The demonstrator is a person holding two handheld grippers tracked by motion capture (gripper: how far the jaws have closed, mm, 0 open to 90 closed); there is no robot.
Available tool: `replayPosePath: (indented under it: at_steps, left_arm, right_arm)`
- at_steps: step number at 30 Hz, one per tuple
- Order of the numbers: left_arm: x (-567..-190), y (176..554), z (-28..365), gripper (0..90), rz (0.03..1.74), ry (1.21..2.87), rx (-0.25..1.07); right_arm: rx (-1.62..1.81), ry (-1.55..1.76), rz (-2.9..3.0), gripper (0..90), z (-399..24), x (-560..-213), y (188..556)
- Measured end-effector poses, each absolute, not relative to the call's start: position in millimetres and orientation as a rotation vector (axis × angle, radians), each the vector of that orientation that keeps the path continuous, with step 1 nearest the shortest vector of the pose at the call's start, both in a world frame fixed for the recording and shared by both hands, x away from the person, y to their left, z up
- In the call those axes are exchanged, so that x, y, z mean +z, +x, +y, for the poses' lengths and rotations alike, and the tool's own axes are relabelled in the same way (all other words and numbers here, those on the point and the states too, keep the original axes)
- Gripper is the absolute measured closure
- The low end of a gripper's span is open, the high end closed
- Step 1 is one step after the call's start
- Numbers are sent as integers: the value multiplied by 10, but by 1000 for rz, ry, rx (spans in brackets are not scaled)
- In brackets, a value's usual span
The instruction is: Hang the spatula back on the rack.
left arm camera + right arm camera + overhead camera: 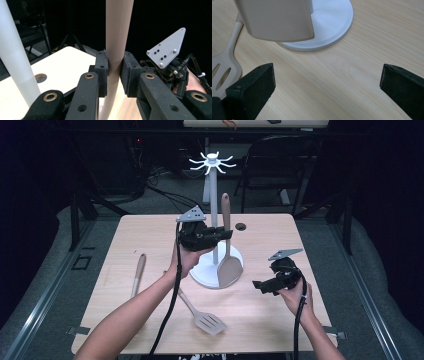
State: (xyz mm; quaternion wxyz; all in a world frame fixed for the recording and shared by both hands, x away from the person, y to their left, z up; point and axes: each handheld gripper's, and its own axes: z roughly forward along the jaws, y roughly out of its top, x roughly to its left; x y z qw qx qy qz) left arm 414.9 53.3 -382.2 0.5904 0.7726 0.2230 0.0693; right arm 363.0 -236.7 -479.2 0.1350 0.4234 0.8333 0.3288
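- Two grippers are at work: the left gripper [226, 233] has its fingers [102, 72] pinched on the handle of the beige solid spatula with a flat blade [227, 251], while the right gripper [256, 285] has its fingers [252, 87] spread wide, nothing between them.
- Between the left fingers the spatula is held upright, its long axis running vertically, handle tip above them and blade below, over the round base of the white hook-topped utensil stand [213, 220].
- Just behind the left fingers the stand's pole is seen, its hooks well above the handle tip, so an upward lift is judged to be called for.
- Ahead of the right fingers the blade hangs, apart from them, above the light wooden worktop [280, 245].
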Motion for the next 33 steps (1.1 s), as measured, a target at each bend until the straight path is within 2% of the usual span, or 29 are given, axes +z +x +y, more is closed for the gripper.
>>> replayPosePath:
  at_steps: [33]
  left_arm:
    - [-3504, 4285, 495, 770, 511, 1771, 186]
  right_arm:
    - [954, 1193, 2431, 0, -2326, -4765, 3613]
